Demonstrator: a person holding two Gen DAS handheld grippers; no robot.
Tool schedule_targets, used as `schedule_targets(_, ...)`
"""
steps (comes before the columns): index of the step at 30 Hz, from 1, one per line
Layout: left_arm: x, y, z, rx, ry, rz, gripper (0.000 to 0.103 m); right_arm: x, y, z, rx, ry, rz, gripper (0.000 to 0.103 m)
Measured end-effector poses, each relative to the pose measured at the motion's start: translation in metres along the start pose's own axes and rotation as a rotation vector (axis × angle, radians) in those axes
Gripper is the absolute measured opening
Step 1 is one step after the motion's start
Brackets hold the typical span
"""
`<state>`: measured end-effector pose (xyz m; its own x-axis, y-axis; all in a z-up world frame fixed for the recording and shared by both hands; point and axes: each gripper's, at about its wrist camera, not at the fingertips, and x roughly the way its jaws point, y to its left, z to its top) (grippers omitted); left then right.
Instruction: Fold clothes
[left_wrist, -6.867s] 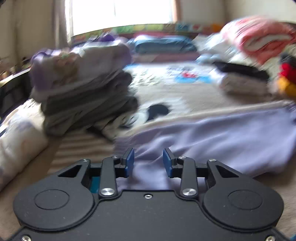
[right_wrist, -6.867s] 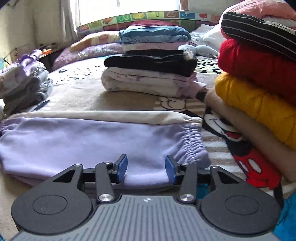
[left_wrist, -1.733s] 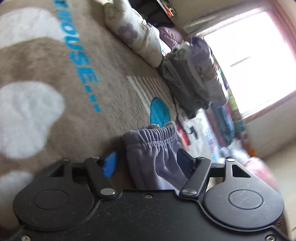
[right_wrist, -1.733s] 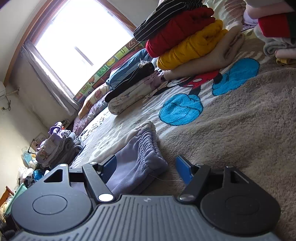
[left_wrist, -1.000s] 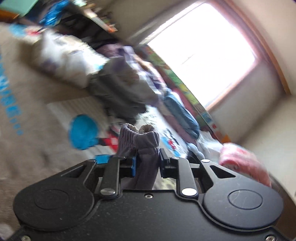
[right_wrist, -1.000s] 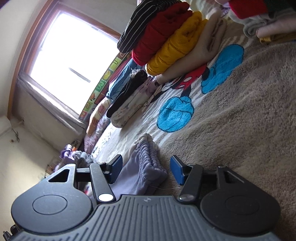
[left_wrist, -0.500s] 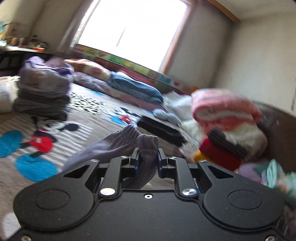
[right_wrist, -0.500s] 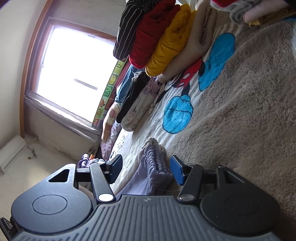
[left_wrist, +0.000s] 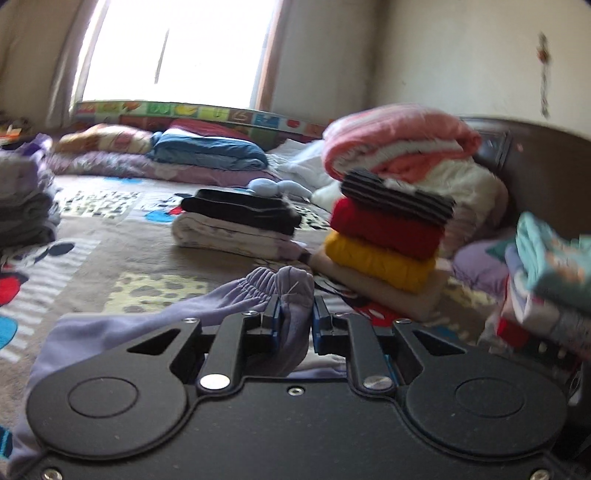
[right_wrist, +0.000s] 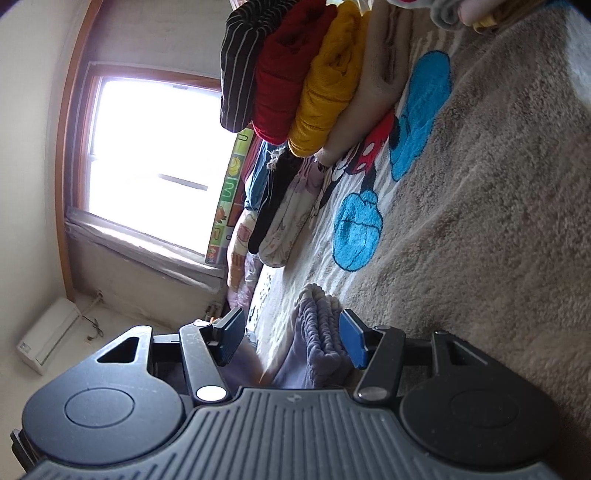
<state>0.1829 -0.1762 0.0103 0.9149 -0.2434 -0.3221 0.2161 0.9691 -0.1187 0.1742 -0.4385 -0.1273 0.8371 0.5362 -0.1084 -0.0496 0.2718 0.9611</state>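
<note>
My left gripper (left_wrist: 295, 310) is shut on the gathered waistband end of the lilac trousers (left_wrist: 236, 295). The cloth bulges up between the blue pads and trails back to the left over the blanket. In the right wrist view, which is rolled sideways, my right gripper (right_wrist: 291, 332) stands open around another bunched elastic edge of the lilac trousers (right_wrist: 321, 332). There the cloth lies against the right pad, with a gap to the left pad. Neither gripper shows in the other's view.
A stack of striped, red, yellow and beige folded clothes (left_wrist: 388, 240) stands just ahead on the right, under a pink blanket (left_wrist: 399, 144). Black and white folded items (left_wrist: 240, 221) lie at centre, a grey pile (left_wrist: 22, 214) left, teal clothes (left_wrist: 546, 266) far right. Cartoon blanket (right_wrist: 480, 221) covers the bed.
The left gripper has swung across the bed with the waistband in it and rolled upright, now facing the coloured stack. The right gripper has rolled a little further and stays open around the cloth.
</note>
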Motion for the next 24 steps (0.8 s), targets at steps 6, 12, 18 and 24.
schedule_targets(6, 0.015, -0.039, -0.027, 0.166, 0.014, -0.016, 0.014, 0.0, -0.006, 0.005, 0.044, -0.007, 0.032, 0.057)
schedule_targets(12, 0.01, -0.05, -0.047, 0.25, 0.093, -0.184, 0.052, -0.008, -0.012, 0.011, 0.087, -0.031, 0.064, 0.056)
schedule_targets(18, -0.04, 0.002, -0.037, 0.186, 0.042, -0.152, 0.05, -0.015, 0.011, 0.011, -0.085, -0.091, -0.021, 0.058)
schedule_targets(24, -0.045, 0.067, -0.042, 0.142, 0.051, 0.067, 0.044, 0.001, 0.085, -0.018, -0.581, -0.075, -0.007, 0.053)
